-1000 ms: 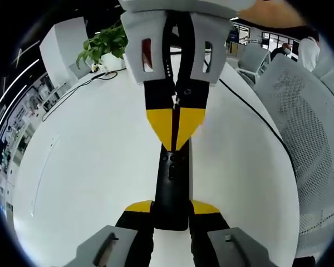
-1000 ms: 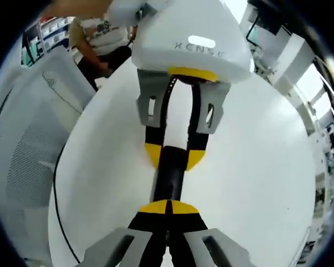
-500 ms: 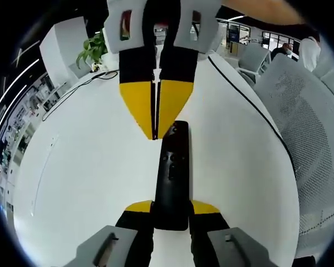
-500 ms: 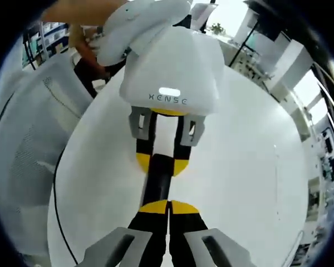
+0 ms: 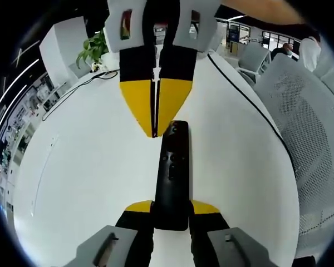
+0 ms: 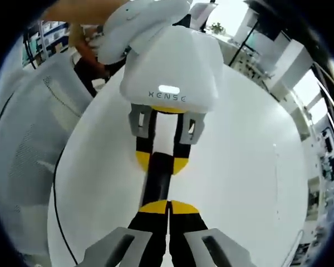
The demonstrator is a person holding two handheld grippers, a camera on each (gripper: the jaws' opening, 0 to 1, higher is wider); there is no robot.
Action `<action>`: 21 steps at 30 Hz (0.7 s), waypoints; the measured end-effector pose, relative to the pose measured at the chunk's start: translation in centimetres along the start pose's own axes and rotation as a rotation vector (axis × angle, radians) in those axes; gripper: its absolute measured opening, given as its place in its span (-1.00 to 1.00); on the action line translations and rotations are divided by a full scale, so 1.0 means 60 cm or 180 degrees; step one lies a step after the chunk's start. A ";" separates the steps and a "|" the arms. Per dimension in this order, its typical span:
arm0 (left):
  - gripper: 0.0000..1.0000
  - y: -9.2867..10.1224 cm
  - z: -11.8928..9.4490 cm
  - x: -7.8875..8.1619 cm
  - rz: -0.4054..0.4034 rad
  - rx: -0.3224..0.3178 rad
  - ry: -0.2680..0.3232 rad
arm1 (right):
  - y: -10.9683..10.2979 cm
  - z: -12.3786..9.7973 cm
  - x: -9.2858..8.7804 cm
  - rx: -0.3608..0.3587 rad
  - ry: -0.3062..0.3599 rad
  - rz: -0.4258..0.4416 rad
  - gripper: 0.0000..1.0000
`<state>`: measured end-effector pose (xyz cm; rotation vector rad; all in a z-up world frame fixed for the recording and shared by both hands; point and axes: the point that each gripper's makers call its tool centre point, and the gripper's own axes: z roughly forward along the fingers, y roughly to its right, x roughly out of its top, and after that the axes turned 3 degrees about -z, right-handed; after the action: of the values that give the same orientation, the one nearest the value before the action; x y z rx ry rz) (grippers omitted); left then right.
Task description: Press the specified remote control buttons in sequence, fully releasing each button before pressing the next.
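A slim black remote control (image 5: 172,172) lies lengthwise on the white table (image 5: 83,167). My left gripper (image 5: 172,207) is shut on its near end, one yellow-tipped jaw on each side. My right gripper (image 5: 156,133) comes in from the top of the left gripper view, shut. Its yellow tips hang just above the remote's far end, a little to the left, with no visible contact on the buttons. In the right gripper view my right gripper (image 6: 168,207) has its jaws together over the remote (image 6: 157,183). My left gripper (image 6: 161,162) clamps the remote from the opposite side.
A potted plant (image 5: 103,47) stands at the far left of the table. A black cable (image 5: 245,100) runs along the table's right edge. A grey mesh chair (image 5: 312,128) stands close on the right, and it also appears as a chair (image 6: 22,144) in the right gripper view.
A second ago the right gripper's tips rested on the remote's buttons. They have since lifted off and hover above its far end. The left gripper has kept its hold.
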<state>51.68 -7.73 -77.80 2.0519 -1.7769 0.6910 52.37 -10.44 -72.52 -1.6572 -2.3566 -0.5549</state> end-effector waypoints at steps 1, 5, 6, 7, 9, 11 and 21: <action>-0.54 0.000 0.000 0.000 -0.0001 -0.0001 0.0001 | -0.001 0.002 -0.001 0.0008 -0.0003 -0.0001 -1.00; -0.54 0.000 0.000 0.000 -0.0002 -0.0001 0.0005 | -0.003 0.009 -0.001 0.0033 -0.0005 0.0001 -1.00; -0.54 0.000 0.000 0.000 -0.0001 -0.0001 0.0008 | -0.004 0.011 -0.001 0.0037 -0.0002 0.0002 -1.00; -0.54 0.000 0.000 0.000 0.0000 -0.0001 0.0010 | -0.004 0.012 -0.002 0.0042 -0.0002 0.0004 -1.00; -0.54 0.000 0.000 0.000 -0.0003 -0.0003 0.0014 | -0.006 0.017 -0.001 0.0056 0.0007 0.0009 -1.00; -0.54 0.000 0.000 0.001 -0.0006 -0.0003 0.0019 | -0.009 0.023 -0.001 0.0077 0.0009 0.0008 -1.00; -0.54 0.000 -0.001 0.000 -0.0001 -0.0001 0.0025 | -0.019 0.043 -0.005 0.0153 0.0002 0.0019 -1.00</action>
<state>51.70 -7.73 -77.75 2.0466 -1.7723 0.6975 51.54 -9.99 -75.17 -1.6428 -2.3447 -0.4936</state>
